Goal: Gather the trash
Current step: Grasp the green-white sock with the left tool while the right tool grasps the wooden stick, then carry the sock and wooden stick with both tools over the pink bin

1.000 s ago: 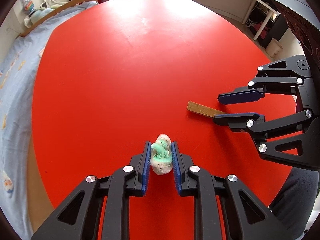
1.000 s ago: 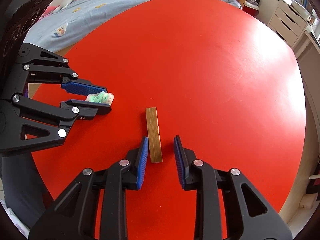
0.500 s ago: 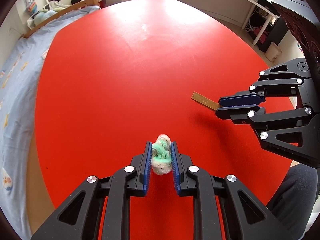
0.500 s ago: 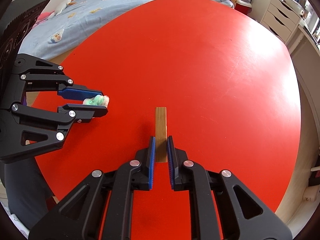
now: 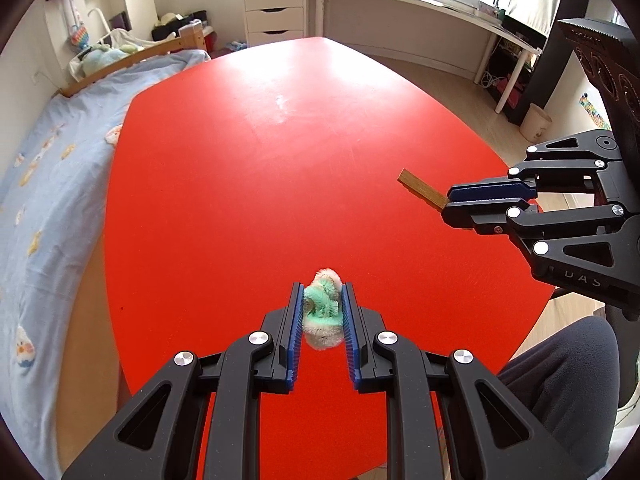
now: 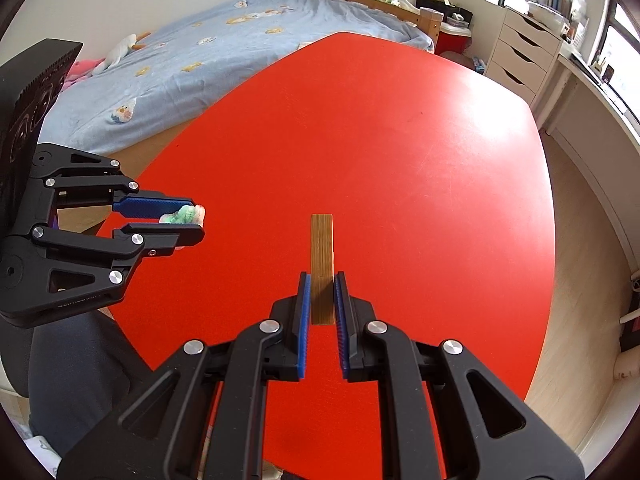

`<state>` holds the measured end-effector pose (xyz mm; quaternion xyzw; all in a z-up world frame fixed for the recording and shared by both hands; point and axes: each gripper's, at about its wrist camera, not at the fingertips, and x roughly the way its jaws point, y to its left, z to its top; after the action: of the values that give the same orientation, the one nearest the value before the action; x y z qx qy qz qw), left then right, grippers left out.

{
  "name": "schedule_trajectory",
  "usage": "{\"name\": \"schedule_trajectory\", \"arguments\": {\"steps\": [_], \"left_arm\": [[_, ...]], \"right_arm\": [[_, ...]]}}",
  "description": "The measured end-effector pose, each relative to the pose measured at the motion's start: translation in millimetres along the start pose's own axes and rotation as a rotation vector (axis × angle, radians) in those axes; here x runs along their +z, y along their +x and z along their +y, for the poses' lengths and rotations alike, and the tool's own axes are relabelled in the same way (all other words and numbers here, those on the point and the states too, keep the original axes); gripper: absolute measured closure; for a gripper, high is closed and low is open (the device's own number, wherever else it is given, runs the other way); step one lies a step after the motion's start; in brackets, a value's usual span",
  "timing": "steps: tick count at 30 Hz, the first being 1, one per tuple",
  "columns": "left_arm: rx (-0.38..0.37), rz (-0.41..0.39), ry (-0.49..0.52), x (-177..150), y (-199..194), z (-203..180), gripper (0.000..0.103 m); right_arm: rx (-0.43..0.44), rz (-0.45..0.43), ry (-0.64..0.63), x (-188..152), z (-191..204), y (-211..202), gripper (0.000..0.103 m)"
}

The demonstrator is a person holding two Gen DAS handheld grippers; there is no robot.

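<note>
My left gripper (image 5: 321,292) is shut on a fluffy green and cream wad (image 5: 323,312), held above the red table (image 5: 260,184). In the right wrist view the same left gripper (image 6: 198,220) shows at the left with the fluffy wad (image 6: 185,214) poking out between its blue pads. My right gripper (image 6: 322,280) is shut on one end of a flat brown wooden strip (image 6: 322,252), which sticks out forward, lifted off the table. From the left wrist view the right gripper (image 5: 448,202) is at the right with the wooden strip (image 5: 422,193) jutting left.
A bed with a light blue cover (image 6: 208,64) runs along the table's left side. White drawers (image 5: 274,10) and a long desk (image 5: 420,4) stand beyond the far end. A small pale bin (image 5: 536,122) sits on the floor at the right. A person's dark-clad leg (image 5: 560,384) is near the front edge.
The right gripper closed on the wooden strip, which lay flat on the table a second ago. Both grippers then rose away from the table with their loads, and more of the room shows.
</note>
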<state>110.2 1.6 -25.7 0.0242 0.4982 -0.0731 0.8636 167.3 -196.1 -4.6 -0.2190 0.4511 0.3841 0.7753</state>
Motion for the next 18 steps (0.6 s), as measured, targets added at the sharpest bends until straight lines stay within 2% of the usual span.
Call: {"name": "schedule_trajectory", "arguments": {"steps": [12, 18], "left_arm": [[-0.016, -0.121, -0.014, -38, -61, -25, 0.085], [-0.036, -0.159, -0.022, -61, -82, -35, 0.085]], "right_arm": [[0.000, -0.129, 0.056, -49, 24, -69, 0.092], [0.007, -0.153, 0.064, -82, 41, -90, 0.092]]}}
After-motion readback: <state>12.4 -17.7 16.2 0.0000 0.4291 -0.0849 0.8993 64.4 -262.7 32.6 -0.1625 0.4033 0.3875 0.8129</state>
